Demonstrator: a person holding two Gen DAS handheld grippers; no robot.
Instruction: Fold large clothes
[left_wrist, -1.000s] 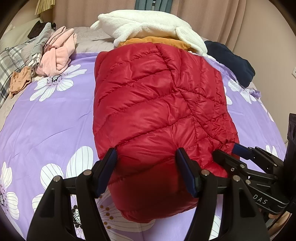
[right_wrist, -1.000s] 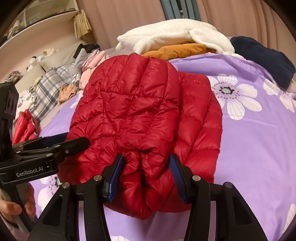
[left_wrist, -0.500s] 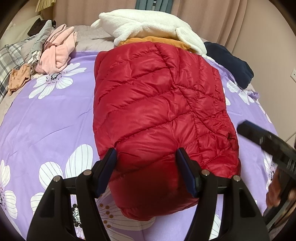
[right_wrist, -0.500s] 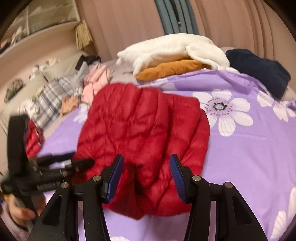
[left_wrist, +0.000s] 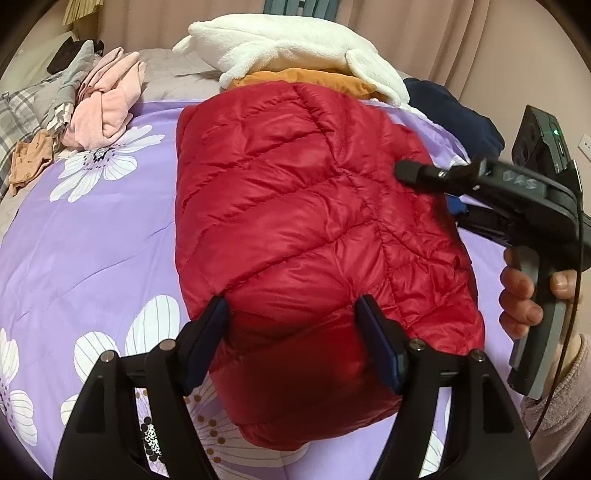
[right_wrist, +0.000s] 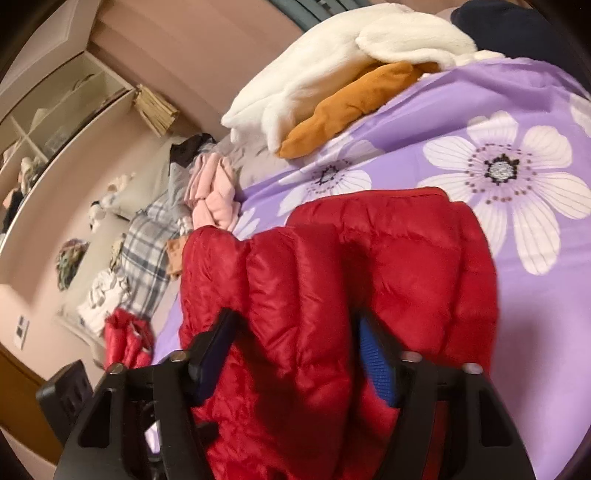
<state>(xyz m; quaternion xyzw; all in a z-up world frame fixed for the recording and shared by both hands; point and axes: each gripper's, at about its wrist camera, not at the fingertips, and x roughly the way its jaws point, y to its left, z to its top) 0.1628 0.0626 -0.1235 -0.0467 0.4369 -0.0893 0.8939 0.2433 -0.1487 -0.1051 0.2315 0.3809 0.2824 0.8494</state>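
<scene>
The left gripper (left_wrist: 291, 332) is nearest, its jaws spread wide over the near end of the red puffy jacket (left_wrist: 314, 229). It is not squeezing, maybe just waiting to press the fold flat. The jacket lies folded on the purple flower bedspread (left_wrist: 92, 251). The right gripper (right_wrist: 295, 350) also shows a wide gap with red fabric bunched between its fingers; I cannot tell if it pinches. Farther back sit a pink bundle (left_wrist: 107, 99) and a white fluffy pile (left_wrist: 295, 44) over something orange (left_wrist: 306, 79).

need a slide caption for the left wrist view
Open left gripper hovers at the folded red puffer jacket on the purple floral bedspread, right gripper alongside.
</scene>
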